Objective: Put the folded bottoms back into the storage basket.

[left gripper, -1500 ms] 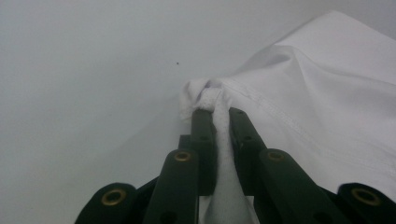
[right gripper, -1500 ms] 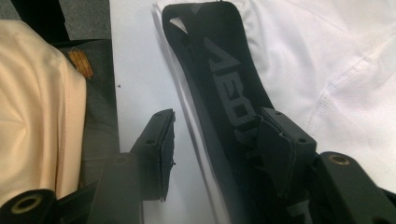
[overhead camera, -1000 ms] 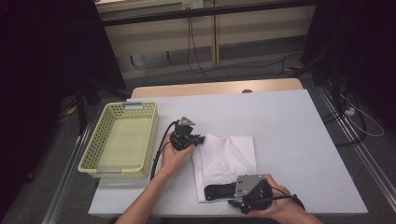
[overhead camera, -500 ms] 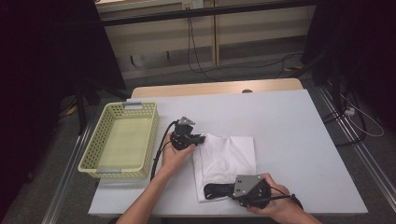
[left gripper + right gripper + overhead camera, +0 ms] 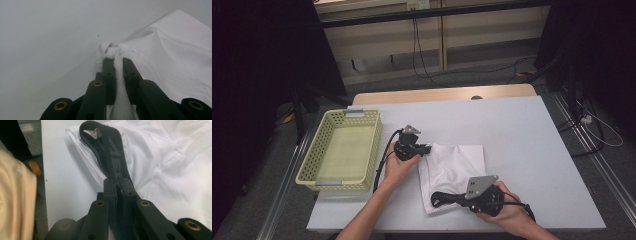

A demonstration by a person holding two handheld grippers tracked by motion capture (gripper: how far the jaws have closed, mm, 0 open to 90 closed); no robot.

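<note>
A folded white garment (image 5: 455, 166) lies on the grey table near its front. My left gripper (image 5: 425, 149) is at the garment's far left corner, shut on a bunched bit of white fabric (image 5: 110, 50) between its jaws (image 5: 118, 60). My right gripper (image 5: 463, 200) is at the near edge, shut on a black band with grey lettering (image 5: 112, 150) that loops out over the white cloth (image 5: 175, 157). In the high view the black band (image 5: 443, 198) points left from the gripper across the garment's near left corner.
A pale yellow mesh basket (image 5: 311, 169) stands empty at the table's left. The grey tabletop (image 5: 527, 140) stretches bare to the right and behind the garment. The front table edge is close under my right hand (image 5: 512, 220).
My right gripper and its black band have edged slightly away from the front edge. The left gripper holds its place on the corner.
</note>
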